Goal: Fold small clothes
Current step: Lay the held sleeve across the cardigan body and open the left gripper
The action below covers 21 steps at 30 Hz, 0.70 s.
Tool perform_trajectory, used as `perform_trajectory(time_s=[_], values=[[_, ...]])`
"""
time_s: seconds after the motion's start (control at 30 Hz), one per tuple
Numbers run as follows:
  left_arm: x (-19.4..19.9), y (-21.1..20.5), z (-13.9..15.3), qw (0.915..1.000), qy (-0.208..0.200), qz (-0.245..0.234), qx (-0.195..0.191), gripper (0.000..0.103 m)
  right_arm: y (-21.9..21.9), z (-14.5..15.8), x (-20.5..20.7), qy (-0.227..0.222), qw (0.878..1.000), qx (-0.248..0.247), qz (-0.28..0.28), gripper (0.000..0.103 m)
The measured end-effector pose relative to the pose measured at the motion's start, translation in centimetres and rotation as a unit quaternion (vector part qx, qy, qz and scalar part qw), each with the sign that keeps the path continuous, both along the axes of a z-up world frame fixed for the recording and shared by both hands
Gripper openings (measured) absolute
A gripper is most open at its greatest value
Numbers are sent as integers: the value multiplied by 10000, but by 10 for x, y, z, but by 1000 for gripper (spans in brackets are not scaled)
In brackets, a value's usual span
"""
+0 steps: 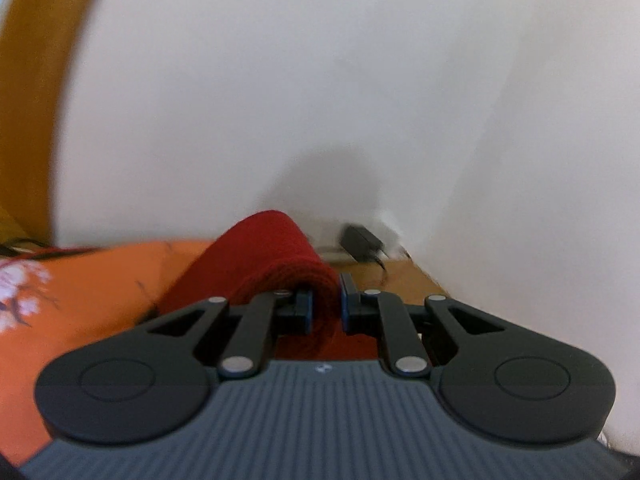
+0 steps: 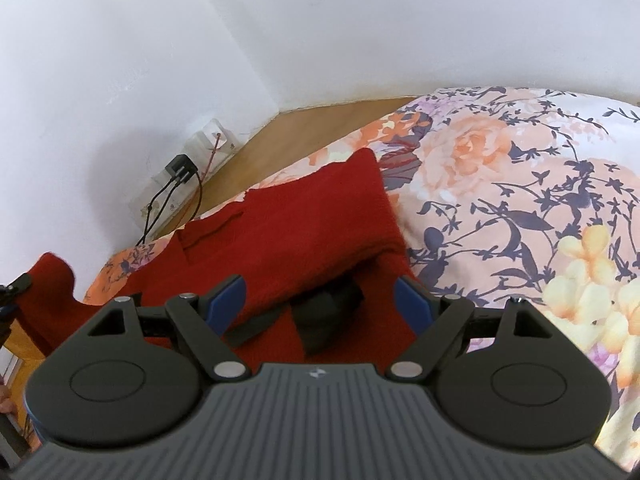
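Room: white walls (image 2: 120, 60) meet in a corner above a strip of wooden floor (image 2: 320, 120); a bed fills the lower right of the right wrist view.
Left gripper (image 1: 326, 308): jaws drawn close on a fold of the red knitted garment (image 1: 276, 252), with a narrow gap showing between the cloth and the right pad.
Cloth at the left jaws: the fold rises up and away from the pads in a rounded hump, blurred at its top edge.
Right gripper (image 2: 322, 300): jaws wide apart, with nothing between the blue pads (image 2: 228, 296).
Below the right jaws: the red knitted garment (image 2: 300, 224) lies spread on the bed, with a dark piece (image 2: 328, 316) showing under a lifted flap; what that piece is cannot be told.
Garment layout: one corner points toward the far edge of the bed, and a seam or placket runs across the left part. At the left edge of the right wrist view another part of it is lifted off the bed.
Bed cover: floral sheet (image 2: 520, 184) in peach, cream and dark blue under the garment; in the left wrist view it shows as orange cloth (image 1: 100, 280) with white blossoms.
Wall fittings: a black plug adapter (image 2: 181, 168) sits in a wall socket low on the wall, with dark cables (image 2: 160, 208) hanging to the floor.
Left background: a wooden door frame (image 1: 36, 100) curves along the left edge of the left wrist view.
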<state>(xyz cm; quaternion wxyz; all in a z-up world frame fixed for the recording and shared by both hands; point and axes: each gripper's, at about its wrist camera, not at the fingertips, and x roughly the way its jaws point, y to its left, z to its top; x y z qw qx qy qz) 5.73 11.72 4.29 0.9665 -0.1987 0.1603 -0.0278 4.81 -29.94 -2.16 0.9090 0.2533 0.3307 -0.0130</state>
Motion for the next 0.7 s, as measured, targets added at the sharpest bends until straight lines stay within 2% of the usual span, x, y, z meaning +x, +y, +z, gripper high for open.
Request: perform_trajectory(time_s=[0.17,0.5,0.6,0.7], values=[[8,-36,-18,9988,291,-385,19,14,-4,-5,0,62,10000,-1,-30,87],[23,-65,-58,9920,939,-800,267,17,-11,-15,-1,164,9998,70,-54,87],[24,-71,-67,9875,1174,-956,448,17,-10,-18,0,206,9998,82,-12,87],[23,-79,-74,9822,1397,-1068,662,29,-8,-20,3,239,9996,113,48,87]])
